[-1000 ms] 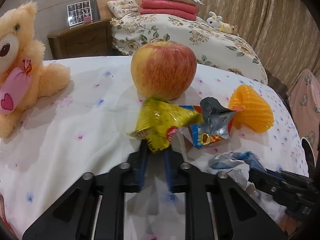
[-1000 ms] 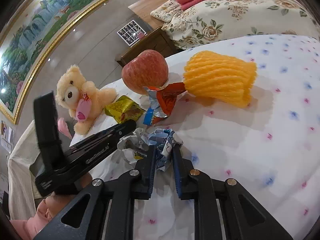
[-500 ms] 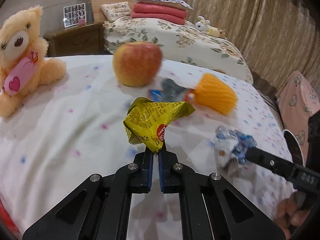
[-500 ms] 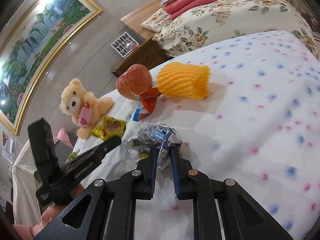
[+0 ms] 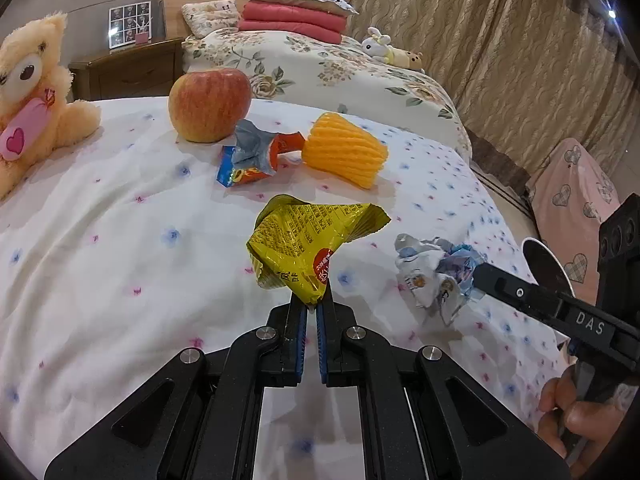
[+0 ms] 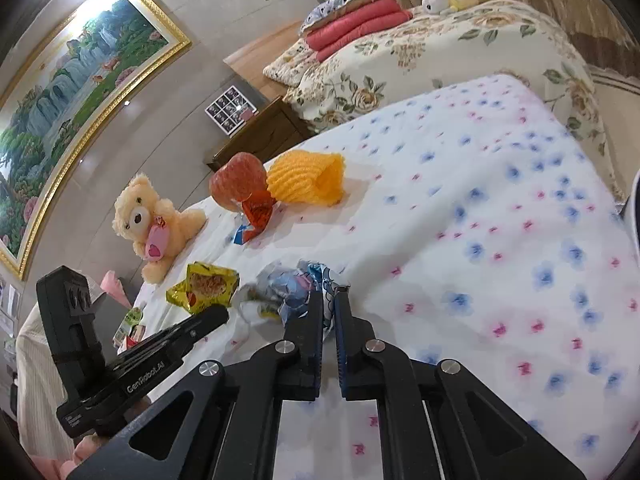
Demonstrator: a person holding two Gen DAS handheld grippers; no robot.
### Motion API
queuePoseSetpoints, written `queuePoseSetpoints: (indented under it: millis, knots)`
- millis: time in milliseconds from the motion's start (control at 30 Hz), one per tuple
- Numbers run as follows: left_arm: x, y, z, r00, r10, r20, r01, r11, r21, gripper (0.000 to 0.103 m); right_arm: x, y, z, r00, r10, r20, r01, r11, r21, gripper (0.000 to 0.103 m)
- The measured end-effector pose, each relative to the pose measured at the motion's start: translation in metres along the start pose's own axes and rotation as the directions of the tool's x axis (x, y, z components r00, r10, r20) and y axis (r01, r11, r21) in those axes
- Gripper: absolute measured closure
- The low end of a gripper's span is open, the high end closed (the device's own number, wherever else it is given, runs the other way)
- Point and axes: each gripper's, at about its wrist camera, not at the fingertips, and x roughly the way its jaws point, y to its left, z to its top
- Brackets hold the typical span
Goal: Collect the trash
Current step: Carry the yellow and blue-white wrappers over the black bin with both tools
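Observation:
My left gripper (image 5: pixel 311 307) is shut on the corner of a crumpled yellow snack wrapper (image 5: pixel 308 242), lifted above the flowered bedsheet (image 5: pixel 120 248); the same yellow wrapper (image 6: pixel 206 288) shows in the right wrist view. My right gripper (image 6: pixel 329 298) is shut on a crumpled white-and-blue wrapper (image 6: pixel 292 290), also seen as the white-and-blue wrapper (image 5: pixel 436 274) at the right gripper (image 5: pixel 476 276) tip in the left view. An orange-and-blue foil wrapper (image 5: pixel 252 154) and an orange foam fruit net (image 5: pixel 344 148) lie on the sheet beside a red apple (image 5: pixel 210 104).
A cream teddy bear (image 5: pixel 28 92) sits at the left of the sheet. Beyond are a wooden nightstand (image 5: pixel 128 68), a floral bed with folded red blankets (image 5: pixel 294 20), and curtains. A pink heart-print cloth (image 5: pixel 572 184) lies at the right. A hand (image 5: pixel 576 420) holds the right gripper.
Both grippers closed on their wrappers and pulled back from the apple, lifting them off the sheet. The apple, foil wrapper and foam net stayed in place and now look farther away.

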Motion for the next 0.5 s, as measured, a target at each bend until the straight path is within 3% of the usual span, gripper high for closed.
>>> queuePoseSetpoints:
  millis: [267,500]
  knots:
    - [-0.005,-0.015,-0.005,1.0,-0.02,-0.006,0.02,1.0,0.016,0.099,-0.02,-0.006,-0.001,0.999,-0.013,0.037,0.013,1.0,-0.007,0.098]
    - [-0.001,-0.053,-0.012,0.997,-0.074,-0.028,0.076,0.995,0.07,0.099,-0.047,-0.032,-0.005,0.996,-0.058,0.068,0.056,0.998,0.03,0.098]
